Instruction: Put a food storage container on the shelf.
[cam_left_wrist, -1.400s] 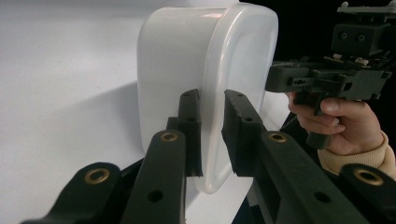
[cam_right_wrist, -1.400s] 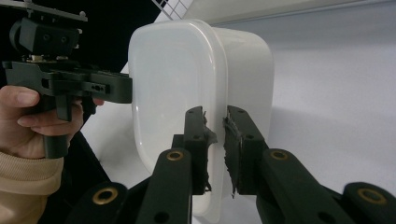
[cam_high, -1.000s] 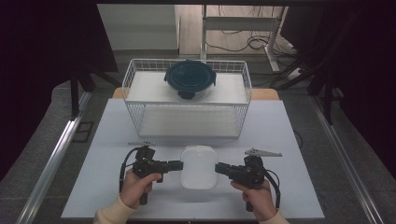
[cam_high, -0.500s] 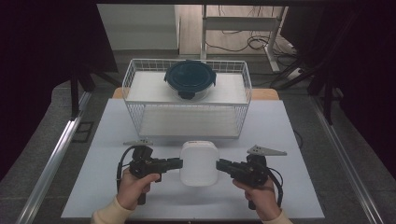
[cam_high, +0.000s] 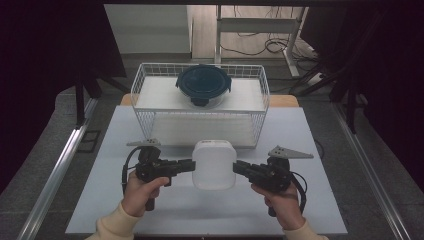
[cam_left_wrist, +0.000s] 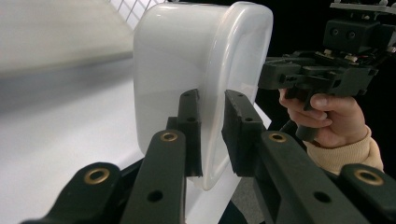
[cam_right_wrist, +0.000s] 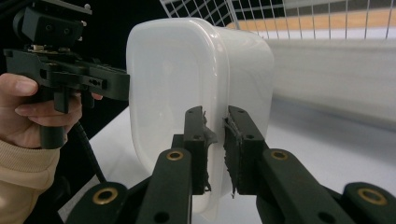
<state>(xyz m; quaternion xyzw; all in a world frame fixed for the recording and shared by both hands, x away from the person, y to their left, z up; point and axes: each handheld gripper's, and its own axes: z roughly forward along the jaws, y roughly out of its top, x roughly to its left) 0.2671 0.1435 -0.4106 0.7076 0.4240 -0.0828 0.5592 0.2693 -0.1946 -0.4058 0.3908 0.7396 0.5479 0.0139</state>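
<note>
Translucent plastic container (cam_high: 214, 164), light, stiff, slick: my left gripper (cam_high: 189, 165) and right gripper (cam_high: 238, 167) pinch its opposite rims

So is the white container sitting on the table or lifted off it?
Lifted: both gripper views show the white container hanging clear above the table.

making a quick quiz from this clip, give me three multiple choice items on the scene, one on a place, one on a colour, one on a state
1. Where is the dark round container?
A. in the wire basket
B. on the floor
C. in a hand

2. What colour is the box between the grippers?
A. red
B. white
C. black

3. How is the box held?
A. lying untouched
B. by one gripper
C. by the left gripper and right gripper, one on each side

Answers: 1 A, it sits inside the basket; 2 B, plainly white; 3 C, both gripper views show jaws clamping its rim.
</note>
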